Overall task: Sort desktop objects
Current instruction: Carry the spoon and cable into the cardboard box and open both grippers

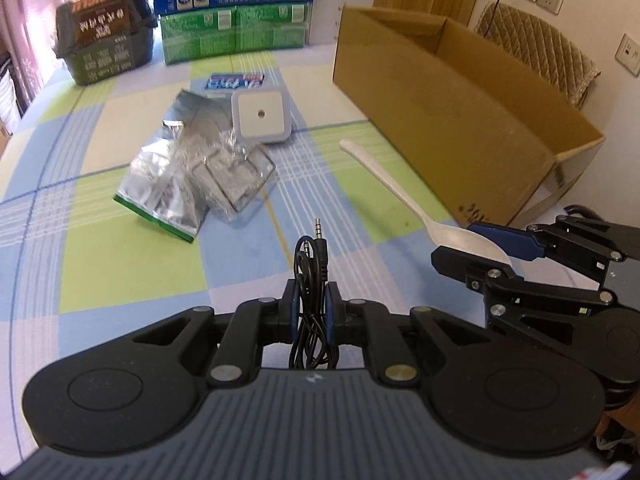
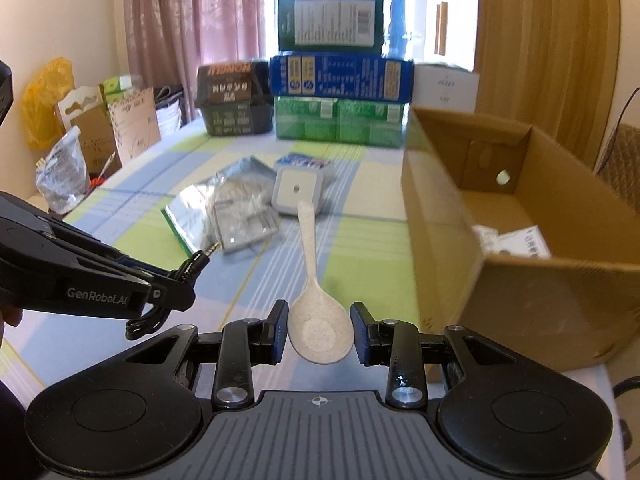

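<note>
Left wrist view: left gripper (image 1: 311, 307) clamped narrowly on a coiled black audio cable (image 1: 311, 280), plug tips poking up past the fingers, held above the checked tablecloth (image 1: 100, 248). Ahead, crumpled foil packets (image 1: 188, 172) just beside a white square night light (image 1: 262, 114). At right, right gripper (image 1: 476, 248) pinching the bowl of a white spoon (image 1: 400, 192), handle angled toward the open cardboard box (image 1: 452, 120). Right wrist view: right gripper (image 2: 319, 330) set on either side of the spoon (image 2: 316, 300) bowl, pads touching its edges, handle pointing away toward the night light (image 2: 297, 190). Cardboard box (image 2: 500, 280) close at right, papers inside. Left gripper (image 2: 176, 292) at left, gripping the cable (image 2: 188, 270).
</note>
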The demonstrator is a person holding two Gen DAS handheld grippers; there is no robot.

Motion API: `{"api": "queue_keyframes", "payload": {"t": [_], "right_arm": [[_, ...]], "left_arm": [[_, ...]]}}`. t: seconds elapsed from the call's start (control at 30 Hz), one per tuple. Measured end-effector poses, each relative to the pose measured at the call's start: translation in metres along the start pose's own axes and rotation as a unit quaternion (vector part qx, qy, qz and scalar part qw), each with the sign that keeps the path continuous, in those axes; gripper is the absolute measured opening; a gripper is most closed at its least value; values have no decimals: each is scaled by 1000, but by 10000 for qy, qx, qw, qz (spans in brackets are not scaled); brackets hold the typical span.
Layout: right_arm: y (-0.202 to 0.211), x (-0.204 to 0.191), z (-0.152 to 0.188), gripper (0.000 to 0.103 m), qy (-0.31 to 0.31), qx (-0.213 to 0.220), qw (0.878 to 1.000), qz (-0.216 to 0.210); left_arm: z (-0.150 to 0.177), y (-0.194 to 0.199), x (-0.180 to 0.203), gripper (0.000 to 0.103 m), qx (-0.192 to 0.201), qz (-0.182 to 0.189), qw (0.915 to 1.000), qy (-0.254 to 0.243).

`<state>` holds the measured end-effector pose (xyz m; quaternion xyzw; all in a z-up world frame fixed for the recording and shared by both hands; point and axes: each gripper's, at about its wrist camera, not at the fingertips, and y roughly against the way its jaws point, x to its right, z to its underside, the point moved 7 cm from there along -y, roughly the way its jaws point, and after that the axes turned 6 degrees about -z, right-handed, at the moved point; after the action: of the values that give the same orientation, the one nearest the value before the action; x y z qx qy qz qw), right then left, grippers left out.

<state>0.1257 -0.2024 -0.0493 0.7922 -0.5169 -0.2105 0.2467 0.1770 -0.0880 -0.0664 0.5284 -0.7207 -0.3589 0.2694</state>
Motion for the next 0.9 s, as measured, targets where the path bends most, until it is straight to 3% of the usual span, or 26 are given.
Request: {"api": "queue_keyframes", "payload": {"t": [0.47,0.9], "right_arm": [[75,19,-32,30,-251,558,9979,209],[117,71,-51,30,-518,904,9926,626]], "left_arm": [[-18,74,38,9,415,30,9991,84],[-44,94,93,9,646,241,9974,-221]]}}
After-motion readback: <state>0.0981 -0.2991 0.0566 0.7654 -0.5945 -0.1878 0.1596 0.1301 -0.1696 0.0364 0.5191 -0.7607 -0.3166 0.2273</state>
